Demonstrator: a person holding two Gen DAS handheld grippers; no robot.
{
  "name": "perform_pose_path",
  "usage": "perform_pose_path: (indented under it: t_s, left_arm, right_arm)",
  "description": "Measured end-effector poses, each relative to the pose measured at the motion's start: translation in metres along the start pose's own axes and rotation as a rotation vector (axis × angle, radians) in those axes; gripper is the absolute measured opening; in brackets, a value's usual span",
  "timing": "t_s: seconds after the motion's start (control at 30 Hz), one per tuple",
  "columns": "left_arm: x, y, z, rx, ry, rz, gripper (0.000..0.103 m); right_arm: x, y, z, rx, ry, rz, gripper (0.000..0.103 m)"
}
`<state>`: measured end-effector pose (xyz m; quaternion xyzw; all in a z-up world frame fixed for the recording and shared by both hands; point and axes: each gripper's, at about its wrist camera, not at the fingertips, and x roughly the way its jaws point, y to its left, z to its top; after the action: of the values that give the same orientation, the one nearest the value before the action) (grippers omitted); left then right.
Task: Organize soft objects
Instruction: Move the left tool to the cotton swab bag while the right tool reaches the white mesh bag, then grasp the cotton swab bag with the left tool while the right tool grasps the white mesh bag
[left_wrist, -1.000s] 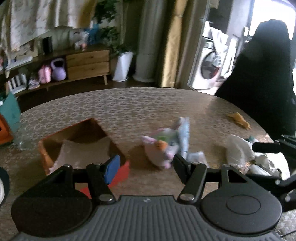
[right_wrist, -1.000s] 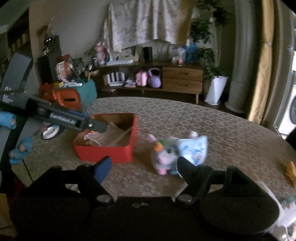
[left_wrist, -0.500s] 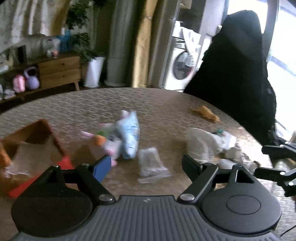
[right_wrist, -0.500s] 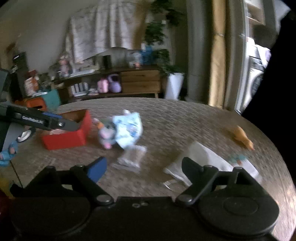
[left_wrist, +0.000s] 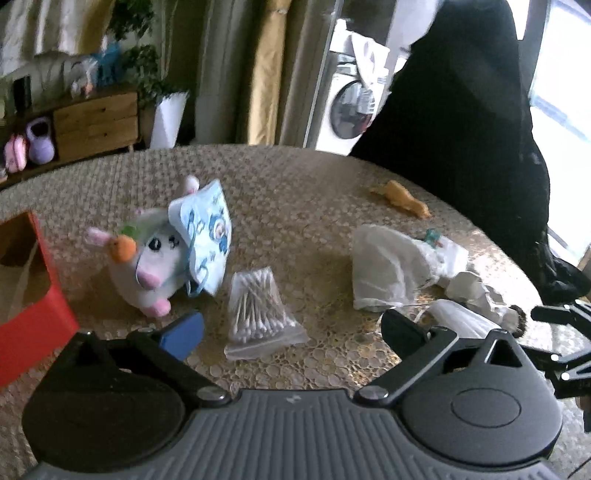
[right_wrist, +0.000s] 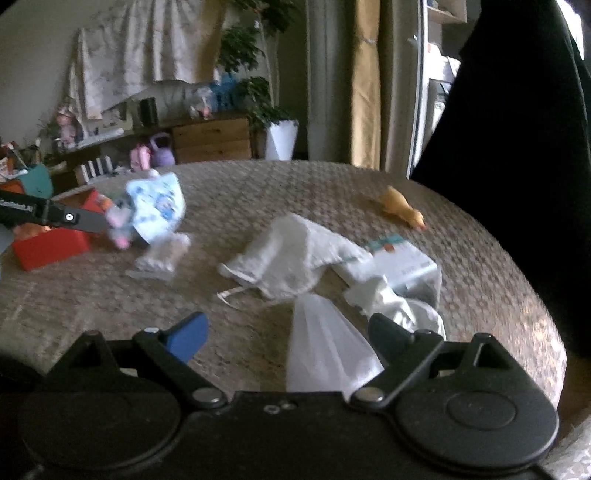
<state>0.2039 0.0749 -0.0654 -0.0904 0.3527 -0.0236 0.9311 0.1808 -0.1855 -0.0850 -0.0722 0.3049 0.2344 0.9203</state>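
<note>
Leftmost, a red open-topped box (left_wrist: 35, 314) sits on the patterned round table (left_wrist: 295, 184); beside it a white plush rabbit (left_wrist: 147, 266) leans against a blue printed pouch (left_wrist: 207, 236). Centre: clear bag of cotton swabs (left_wrist: 258, 310), between the spread fingers of the left gripper (left_wrist: 291, 328). Right: crumpled white cloths (right_wrist: 295, 251); the right gripper (right_wrist: 284, 332) is also spread, empty.

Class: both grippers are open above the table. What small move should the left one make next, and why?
Probably ease the left gripper forward and down over the bag of cotton swabs: it lies flat straight ahead, nearest the open, empty jaws, with the red box close by on the left.
</note>
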Motion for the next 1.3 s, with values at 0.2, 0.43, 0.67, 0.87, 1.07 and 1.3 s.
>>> perform_pose_path:
  t_s: [0.2,0.43,0.67,0.87,1.07,1.3]
  left_arm:
    - [0.034,0.004,-0.002,-0.04,0.02,0.06,0.103]
    - [0.073,-0.007,-0.008,0.019,0.025,0.134,0.103]
    - [0.099,-0.011,-0.013,0.064,0.036,0.208,0.103]
    - [0.109,-0.007,-0.012,0.056,0.044,0.217,0.099]
    - [0.111,-0.007,-0.014,0.059,0.059,0.199,0.069]
    - [0.106,-0.009,-0.014,0.072,0.052,0.197,0.057]
  right_arm:
    - [0.025,-0.011,-0.009,0.02,0.042,-0.023,0.093]
    - [0.045,-0.015,-0.011,0.016,0.081,-0.053,0.091]
    - [0.06,-0.016,-0.014,-0.013,0.122,-0.07,0.084]
    - [0.066,-0.012,-0.016,-0.043,0.144,-0.083,0.071]
    - [0.068,-0.012,-0.015,-0.04,0.156,-0.103,0.052]
    - [0.066,-0.011,-0.011,-0.032,0.146,-0.133,0.036]
